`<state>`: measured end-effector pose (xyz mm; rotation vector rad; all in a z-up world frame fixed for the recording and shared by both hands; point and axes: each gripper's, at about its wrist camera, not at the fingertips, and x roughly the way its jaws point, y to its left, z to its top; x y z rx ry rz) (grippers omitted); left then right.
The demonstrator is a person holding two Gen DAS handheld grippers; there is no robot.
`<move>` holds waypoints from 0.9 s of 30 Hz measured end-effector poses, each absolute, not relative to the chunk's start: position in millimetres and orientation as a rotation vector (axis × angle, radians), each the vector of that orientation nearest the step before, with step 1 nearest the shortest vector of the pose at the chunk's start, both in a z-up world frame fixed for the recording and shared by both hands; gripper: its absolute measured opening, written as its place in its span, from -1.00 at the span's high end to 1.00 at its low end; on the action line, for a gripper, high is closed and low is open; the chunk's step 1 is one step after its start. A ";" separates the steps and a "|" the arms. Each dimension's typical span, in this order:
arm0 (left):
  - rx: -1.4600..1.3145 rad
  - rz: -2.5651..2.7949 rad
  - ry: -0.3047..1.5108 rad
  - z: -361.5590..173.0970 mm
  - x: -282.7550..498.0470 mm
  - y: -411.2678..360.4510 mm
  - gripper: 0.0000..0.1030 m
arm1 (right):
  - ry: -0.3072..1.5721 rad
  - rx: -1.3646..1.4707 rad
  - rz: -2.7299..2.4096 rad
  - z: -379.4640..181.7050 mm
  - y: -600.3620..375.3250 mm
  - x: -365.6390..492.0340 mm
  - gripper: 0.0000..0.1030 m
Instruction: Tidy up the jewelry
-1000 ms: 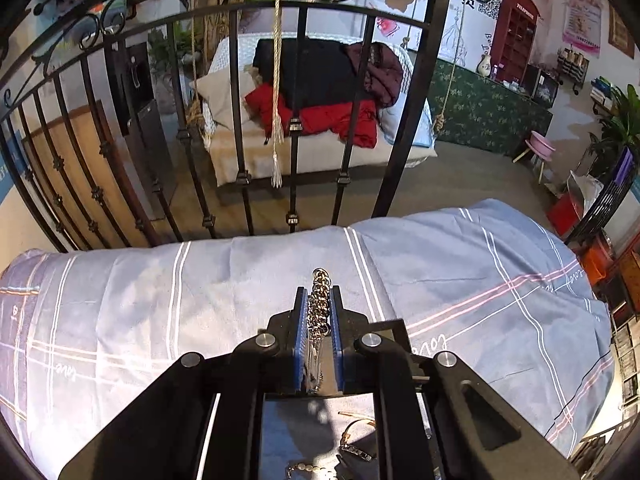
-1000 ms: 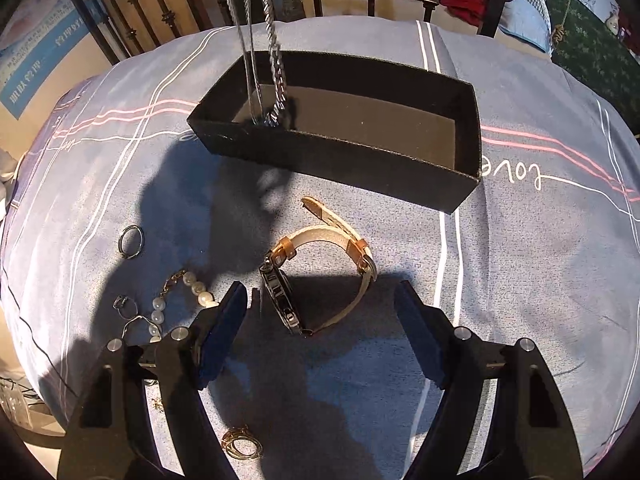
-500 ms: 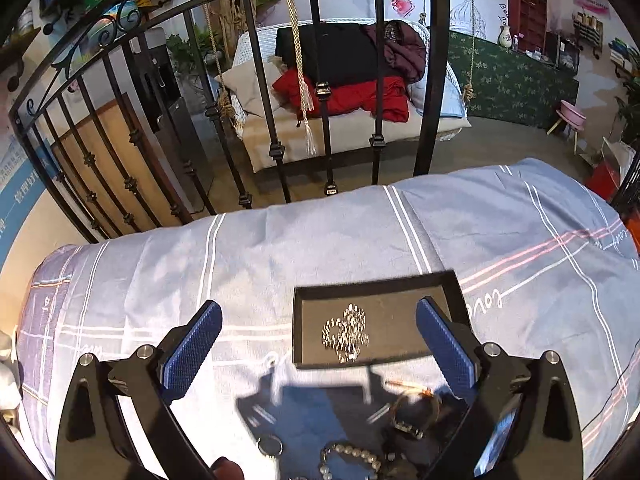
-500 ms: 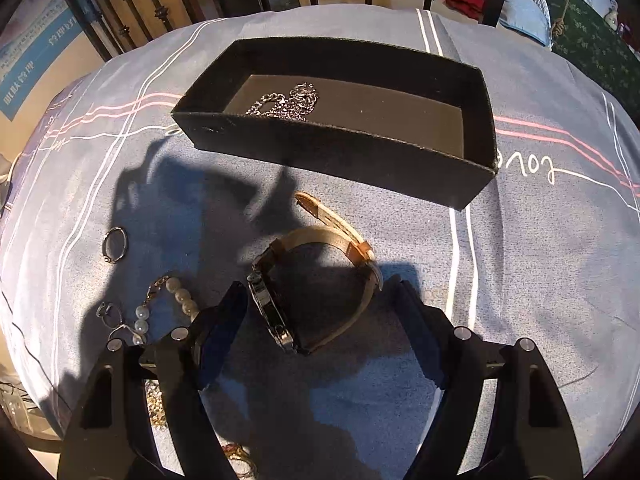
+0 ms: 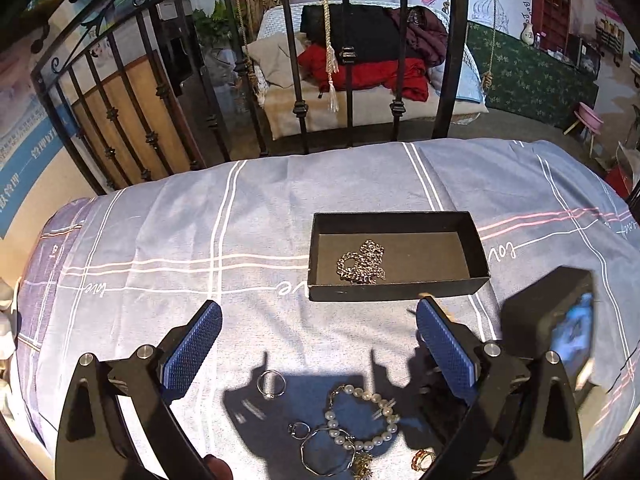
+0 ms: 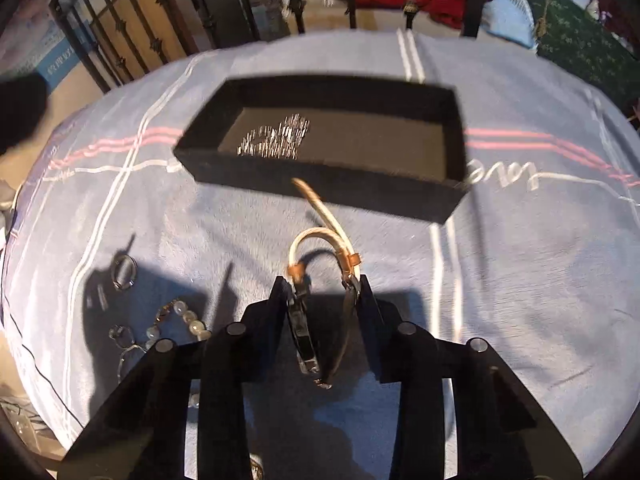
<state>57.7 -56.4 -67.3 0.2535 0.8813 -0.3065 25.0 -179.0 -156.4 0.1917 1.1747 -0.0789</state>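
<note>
Your right gripper (image 6: 323, 284) is clamped on the watch (image 6: 308, 332), its fingers pinching the dark case on one side and the strap near the buckle on the other, so the loop stands on edge between them with its pale band (image 6: 320, 236) arching forward. That grip makes sense: squeezing across the loop keeps the case from swinging. The free strap tail points ahead and slightly left, toward the near wall of the black box (image 6: 320, 184), so the watch's long axis already runs along your line of travel (the view is motion-blurred, so I can't say whether it has cleared the blue bedspread (image 6: 520, 260)). Your left gripper (image 5: 318, 340) hangs wide open and empty above the remaining pieces: a pearl bracelet (image 5: 362, 416), a ring (image 5: 271, 384) and a thin bangle (image 5: 326, 452). Inside the box, the silver chain (image 5: 362, 262) lies heaped toward its left half, leaving the right half free for the watch.
</note>
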 end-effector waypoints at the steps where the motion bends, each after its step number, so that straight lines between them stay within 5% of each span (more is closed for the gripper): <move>1: 0.249 -0.299 0.875 -66.5 58.0 -54.8 -0.85 | 1.143 0.184 -0.094 -143.7 -181.6 23.3 0.34; 7: 0.204 -0.250 0.878 -69.6 82.7 -49.7 -0.85 | 1.013 0.173 -0.142 -84.0 -202.3 49.7 0.33; 13: 0.207 -0.178 0.908 -81.8 109.4 -41.5 -0.85 | 1.020 0.183 -0.101 -87.0 -202.6 80.8 0.31; 19: 0.220 -0.163 0.918 -89.5 112.3 -35.5 -0.85 | 1.040 0.162 -0.104 -96.2 -194.7 89.7 -0.26; 27: 0.142 -0.176 1.010 -104.7 91.8 -0.4 -0.84 | 1.057 0.119 -0.038 -86.0 -176.7 26.9 -0.33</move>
